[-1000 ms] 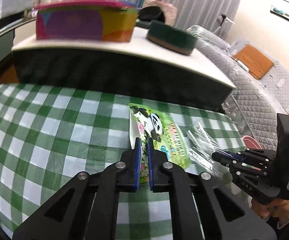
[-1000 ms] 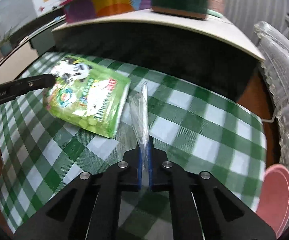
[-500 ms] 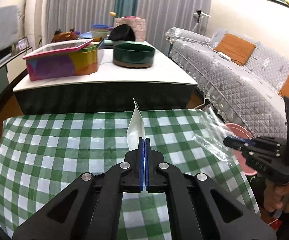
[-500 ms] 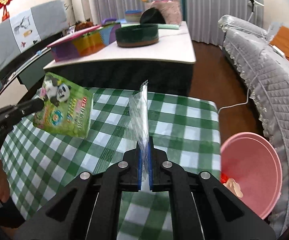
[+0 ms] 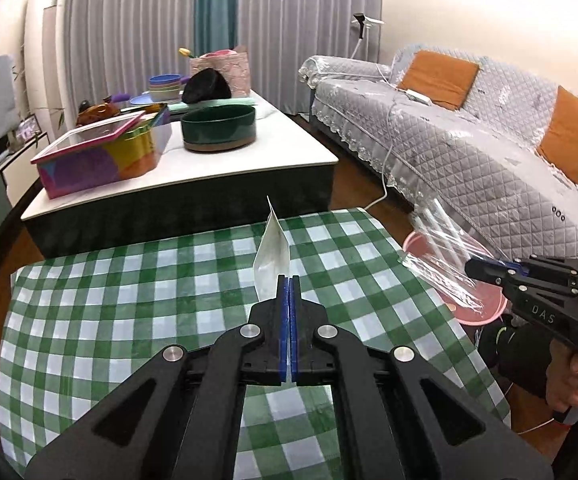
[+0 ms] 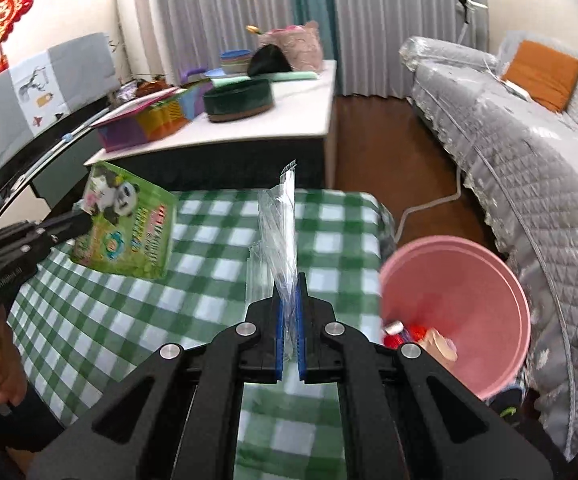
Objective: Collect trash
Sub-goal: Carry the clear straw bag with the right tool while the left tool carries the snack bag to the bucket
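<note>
Both wrappers are now lifted off the checked table: the left gripper pinches the snack bag, the right gripper clamps the clear wrapper beside the pink bin, ready for dropping.

Open checked cloth on the counter leaves a broad bare stretch ahead of both tools, nothing standing on it. The left tool grips a green panda snack bag held clear above the cloth; the right tool pinches a clear plastic wrapper that rises upright before it. Just off the counter's right edge a pink bin sits with its mouth unobstructed, scraps inside. Beyond lies a strip of wood floor, hemmed by the quilted sofa and a low white table crowded with a dark bowl and a coloured box.
</note>
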The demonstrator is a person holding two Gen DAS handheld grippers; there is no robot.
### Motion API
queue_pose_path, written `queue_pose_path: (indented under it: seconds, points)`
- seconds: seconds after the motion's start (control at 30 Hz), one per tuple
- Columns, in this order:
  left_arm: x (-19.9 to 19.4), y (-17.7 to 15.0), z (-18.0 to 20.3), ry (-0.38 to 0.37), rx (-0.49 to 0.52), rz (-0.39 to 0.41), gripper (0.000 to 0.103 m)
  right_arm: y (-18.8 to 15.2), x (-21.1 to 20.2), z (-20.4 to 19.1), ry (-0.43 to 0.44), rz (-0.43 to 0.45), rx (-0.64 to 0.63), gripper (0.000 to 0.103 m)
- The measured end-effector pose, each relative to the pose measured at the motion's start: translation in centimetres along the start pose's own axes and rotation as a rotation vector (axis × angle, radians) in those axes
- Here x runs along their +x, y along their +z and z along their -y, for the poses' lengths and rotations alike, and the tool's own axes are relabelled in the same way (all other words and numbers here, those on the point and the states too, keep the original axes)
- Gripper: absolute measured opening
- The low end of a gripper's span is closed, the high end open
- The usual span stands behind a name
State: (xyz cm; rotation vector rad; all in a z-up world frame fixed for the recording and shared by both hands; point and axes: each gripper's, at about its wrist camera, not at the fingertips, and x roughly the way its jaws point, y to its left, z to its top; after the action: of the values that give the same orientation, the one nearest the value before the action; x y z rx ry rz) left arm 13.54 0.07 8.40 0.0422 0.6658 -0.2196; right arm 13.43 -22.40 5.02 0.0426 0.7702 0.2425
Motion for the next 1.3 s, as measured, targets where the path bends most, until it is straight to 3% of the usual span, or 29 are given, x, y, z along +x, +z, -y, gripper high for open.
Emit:
queue_pose_path:
  seconds: [0.77, 1.3]
  points:
    - [2.6, 0.5, 8.3, -0.086, 0.063, 0.036, 0.000, -1.5, -2.6, 9.6, -0.150, 0.112, 0.215, 0.005]
    - [5.4, 1.4, 13.4, -0.184, 0.087, 0.041, 0.000, -2.7, -2.8, 15.0, -0.231, 0.126, 0.340, 0.005]
